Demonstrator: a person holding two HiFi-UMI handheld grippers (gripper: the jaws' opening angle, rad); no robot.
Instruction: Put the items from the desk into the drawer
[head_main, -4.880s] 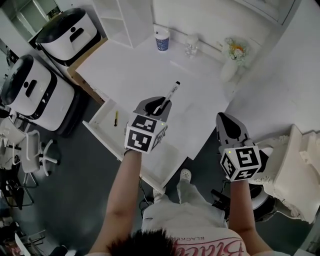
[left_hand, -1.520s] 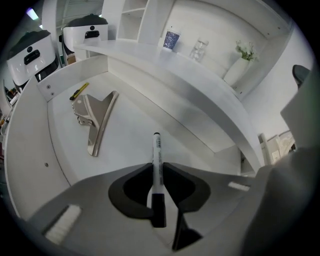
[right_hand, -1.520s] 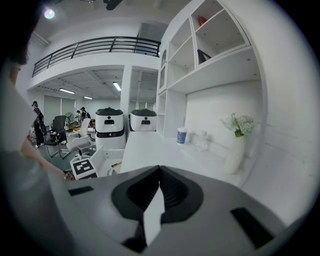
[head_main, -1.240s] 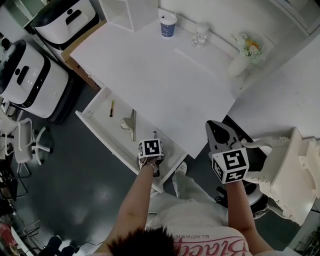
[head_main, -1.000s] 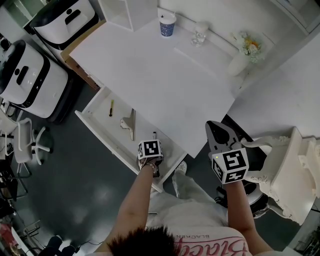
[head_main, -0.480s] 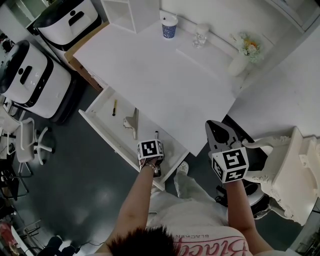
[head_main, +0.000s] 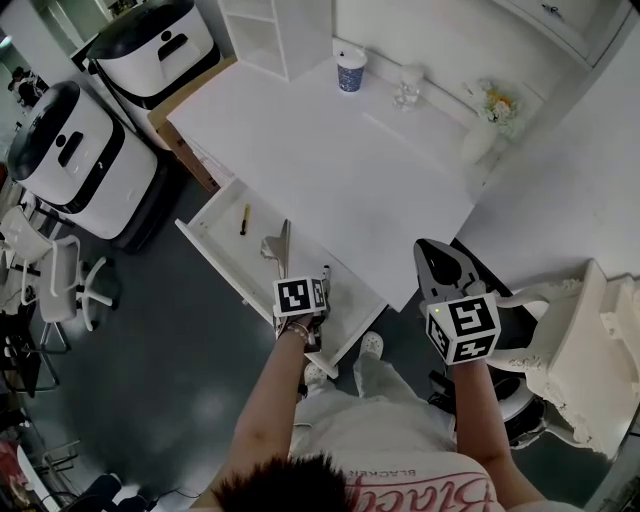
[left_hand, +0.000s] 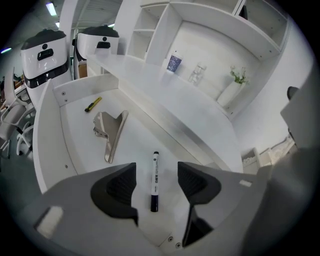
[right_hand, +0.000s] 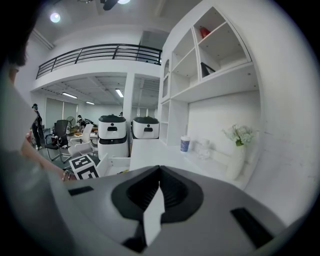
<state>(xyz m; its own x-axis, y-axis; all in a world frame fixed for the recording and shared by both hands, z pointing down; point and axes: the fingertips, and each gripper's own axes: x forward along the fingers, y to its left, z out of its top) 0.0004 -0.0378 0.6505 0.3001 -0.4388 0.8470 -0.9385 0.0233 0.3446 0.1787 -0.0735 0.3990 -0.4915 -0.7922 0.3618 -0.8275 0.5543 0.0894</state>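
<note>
My left gripper (left_hand: 156, 175) has just been opening its jaws and now holds nothing, spread wide over the marker (left_hand: 154, 192) lying loose on the drawer (left_hand: 52, 125) floor, while my right gripper (right_hand: 159, 172), beside the drawer, is closed and empty.

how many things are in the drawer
3: marker at the near end, metal clip in the middle, small yellow tool at the far end. More may be hidden.
</note>
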